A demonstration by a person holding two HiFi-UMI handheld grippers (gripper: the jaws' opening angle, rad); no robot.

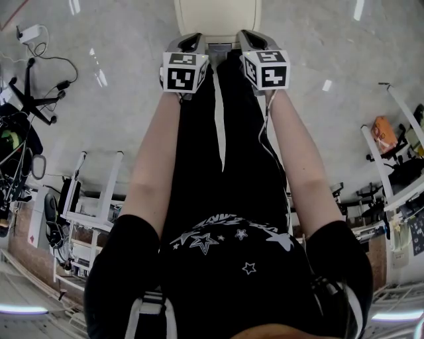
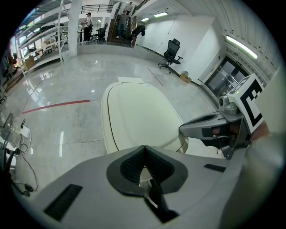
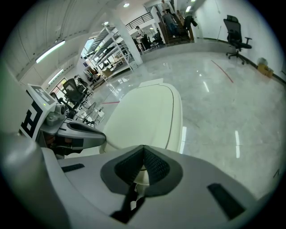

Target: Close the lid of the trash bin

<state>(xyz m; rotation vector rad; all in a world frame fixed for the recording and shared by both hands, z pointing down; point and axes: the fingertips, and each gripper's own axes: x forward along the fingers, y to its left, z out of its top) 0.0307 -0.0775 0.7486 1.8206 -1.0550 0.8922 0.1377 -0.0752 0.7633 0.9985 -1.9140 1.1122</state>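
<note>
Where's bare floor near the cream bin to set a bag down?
Glossy grey floor lies bare left of the cream plastic trash bin lid, up to the black chair base. Right of the lid it is bare up to the white table frame. Crowding: white racks lower left.

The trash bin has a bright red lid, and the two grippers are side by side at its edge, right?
Not quite. The lid is cream, not red, as the left gripper view shows plainly. The rest holds: in the head view the left gripper and the right gripper are side by side at the lid's near edge.
</note>
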